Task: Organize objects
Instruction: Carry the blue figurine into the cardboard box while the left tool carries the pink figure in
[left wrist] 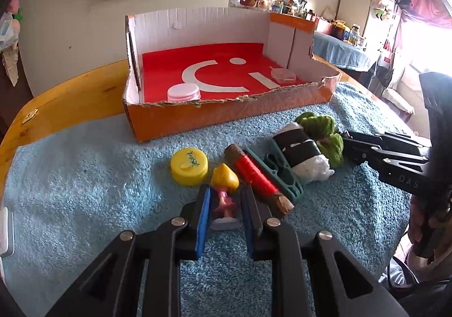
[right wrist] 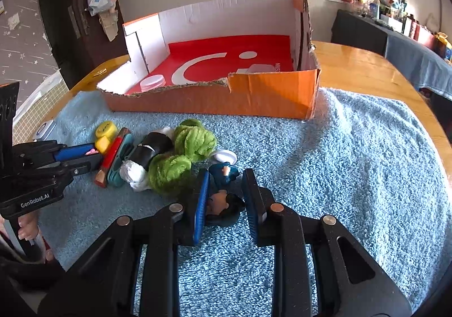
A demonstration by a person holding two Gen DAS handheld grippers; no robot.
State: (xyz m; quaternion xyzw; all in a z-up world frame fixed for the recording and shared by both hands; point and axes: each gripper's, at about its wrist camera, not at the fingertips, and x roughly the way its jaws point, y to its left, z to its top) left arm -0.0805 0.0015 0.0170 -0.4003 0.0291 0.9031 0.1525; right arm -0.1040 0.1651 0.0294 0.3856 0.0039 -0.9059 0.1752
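Your left gripper (left wrist: 224, 205) is closed on a small figurine with a yellow head and pink body (left wrist: 224, 195), which lies on the blue towel (left wrist: 84, 175) just near of the yellow cap (left wrist: 189, 166). Your right gripper (right wrist: 226, 198) is clamped on a dark-haired figurine in blue (right wrist: 223, 201), its white hat (right wrist: 223, 157) pointing away from you, just right of the green fluffy bundle (right wrist: 180, 158). Between the two grippers sit a pencil stub wound in red thread (left wrist: 255, 177), a teal plastic piece (left wrist: 282, 175) and a black-and-white roll (left wrist: 299, 151), packed close together. The orange cardboard box (left wrist: 226, 116) stands at the far side of the towel (two pale pink lids rest on its red floor: one near left (left wrist: 183, 92), one right (left wrist: 282, 75)).
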